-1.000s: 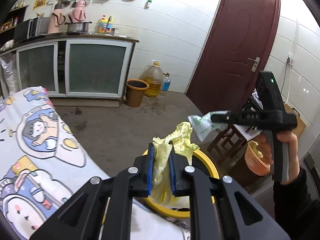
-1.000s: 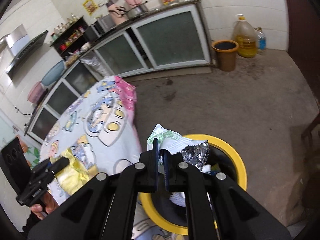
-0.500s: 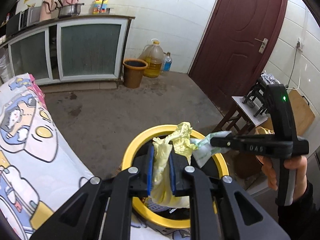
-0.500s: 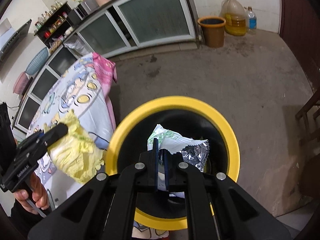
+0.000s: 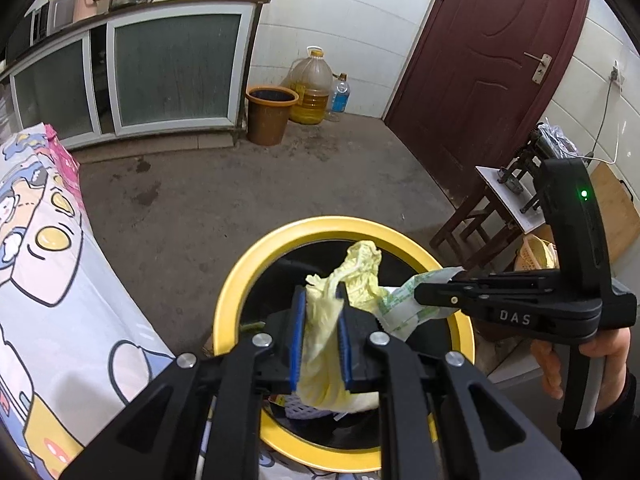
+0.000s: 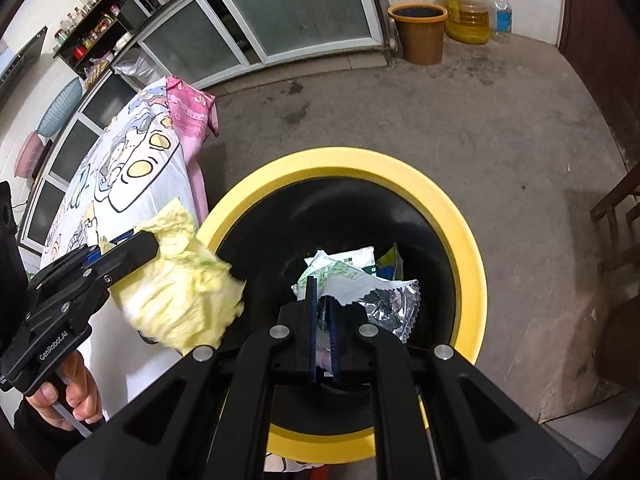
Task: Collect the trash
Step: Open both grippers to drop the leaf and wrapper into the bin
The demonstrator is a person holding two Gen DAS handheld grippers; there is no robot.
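Note:
My left gripper [image 5: 321, 336] is shut on a pale yellow cabbage leaf [image 5: 352, 276] and holds it over the yellow-rimmed black trash bin [image 5: 320, 226]. My right gripper [image 6: 323, 332] is shut on a torn foil snack wrapper [image 6: 384, 300] above the bin's opening [image 6: 360, 168]. The right gripper also shows in the left wrist view [image 5: 420, 292] with the wrapper [image 5: 404, 304]. The left gripper with the leaf [image 6: 188, 300] shows in the right wrist view, over the bin's left rim. More trash lies inside the bin.
A table with a cartoon cloth [image 5: 48, 280] stands left of the bin. A brown bucket [image 5: 270, 114], an oil jug [image 5: 312, 86] and a bottle stand by the cabinet. A wooden stool [image 5: 496, 216] and a maroon door [image 5: 488, 64] are at the right.
Both grippers have moved from beside the table to above the bin, lower and closer to its opening. Each still holds its piece of trash.

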